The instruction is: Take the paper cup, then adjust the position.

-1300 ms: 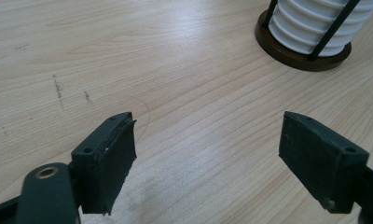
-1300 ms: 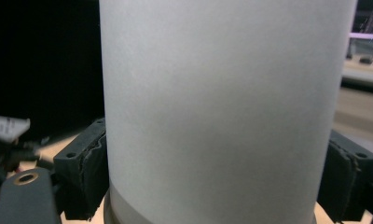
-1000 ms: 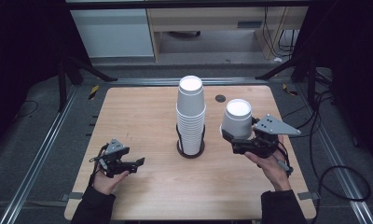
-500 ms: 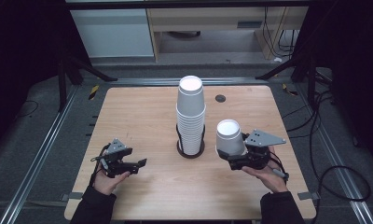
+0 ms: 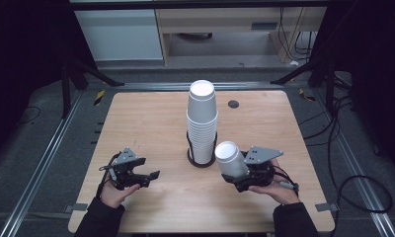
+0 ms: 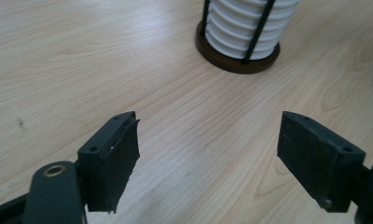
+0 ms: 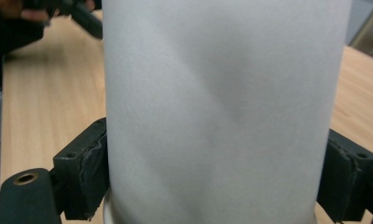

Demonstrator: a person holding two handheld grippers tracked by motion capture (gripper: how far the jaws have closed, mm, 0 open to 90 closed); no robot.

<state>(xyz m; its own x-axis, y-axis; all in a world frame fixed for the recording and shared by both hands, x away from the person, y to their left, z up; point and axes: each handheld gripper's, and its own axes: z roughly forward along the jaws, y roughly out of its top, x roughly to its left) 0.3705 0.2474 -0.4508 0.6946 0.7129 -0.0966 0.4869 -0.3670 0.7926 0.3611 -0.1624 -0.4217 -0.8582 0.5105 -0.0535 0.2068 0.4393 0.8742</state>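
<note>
The right gripper (image 5: pixel 241 174) pinches a single white paper cup (image 5: pixel 231 159), tipped over, bottom toward the tall stack of white paper cups (image 5: pixel 202 121) in its dark round holder at the middle of the light wooden table (image 5: pixel 151 118). Cup sits low, toward the near right edge. The left gripper (image 5: pixel 148 177) has just been narrowing, jaws apart with nothing between them, near the near left corner.
</note>
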